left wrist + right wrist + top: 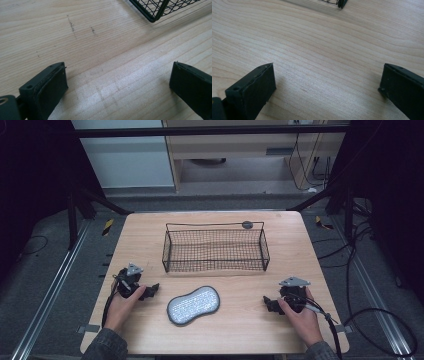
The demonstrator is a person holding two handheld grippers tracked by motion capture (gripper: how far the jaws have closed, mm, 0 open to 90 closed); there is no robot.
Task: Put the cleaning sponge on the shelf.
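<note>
Jaws of left gripper and right gripper gape wide, holding nothing

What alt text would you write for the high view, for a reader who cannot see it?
A small grey peanut-shaped keyboard with pale keys lies on a light wooden table, between the left gripper and the right gripper, each held in a hand and resting on the tabletop. Behind the keyboard stands an empty black wire-mesh basket.

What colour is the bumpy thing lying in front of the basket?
The small keyboard is grey with pale, whitish keys, seen best in the high view.
</note>
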